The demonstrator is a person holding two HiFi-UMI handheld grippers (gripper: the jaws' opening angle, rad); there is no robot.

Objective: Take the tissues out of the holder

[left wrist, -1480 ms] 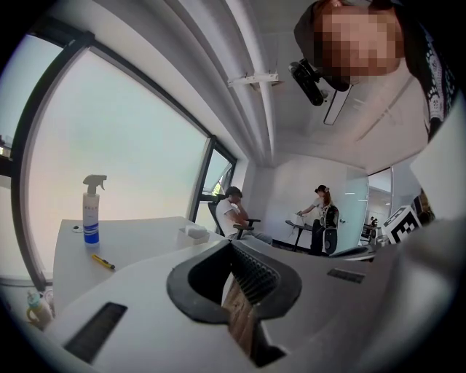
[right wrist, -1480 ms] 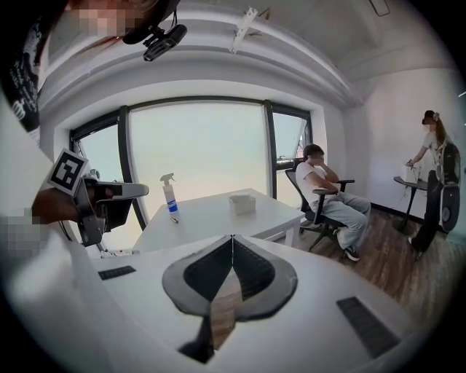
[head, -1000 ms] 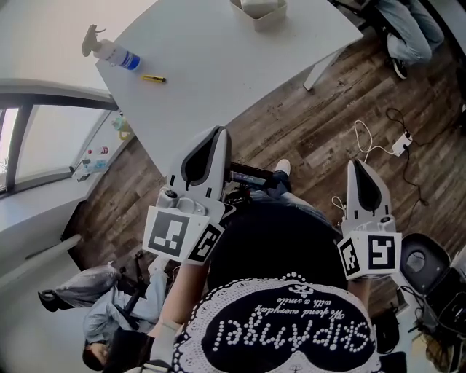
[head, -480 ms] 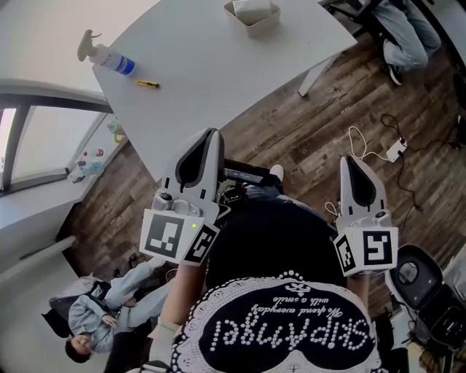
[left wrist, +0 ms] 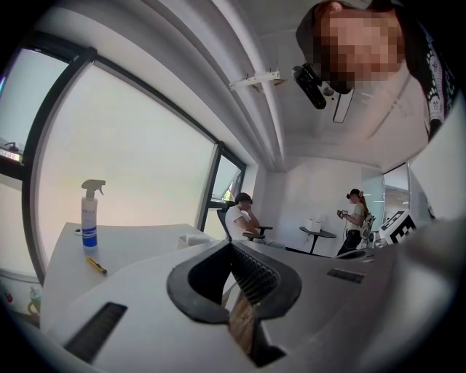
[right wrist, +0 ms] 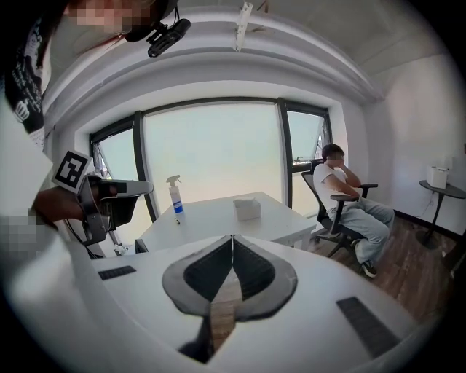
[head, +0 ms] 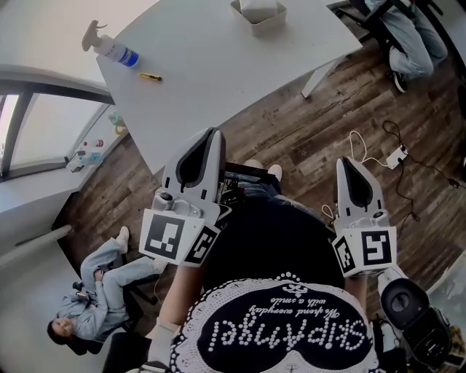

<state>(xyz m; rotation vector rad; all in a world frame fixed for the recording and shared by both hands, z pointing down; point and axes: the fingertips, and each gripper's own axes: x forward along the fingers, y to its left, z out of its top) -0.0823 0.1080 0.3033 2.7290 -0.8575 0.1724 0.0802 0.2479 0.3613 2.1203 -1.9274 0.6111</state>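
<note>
Both the left gripper (head: 211, 135) and right gripper (head: 344, 163) are closed tight and hold nothing, because the tissue holder (head: 268, 26) sits far off on the bench (head: 218, 73).

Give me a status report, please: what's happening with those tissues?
Left gripper and right gripper shut, empty. Tissues in holder on table, untouched. Spray bottle well aside.

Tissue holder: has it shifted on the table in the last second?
No. The tissue holder keeps its spot near the white table's far edge, at the same offset from the spray bottle.
</note>
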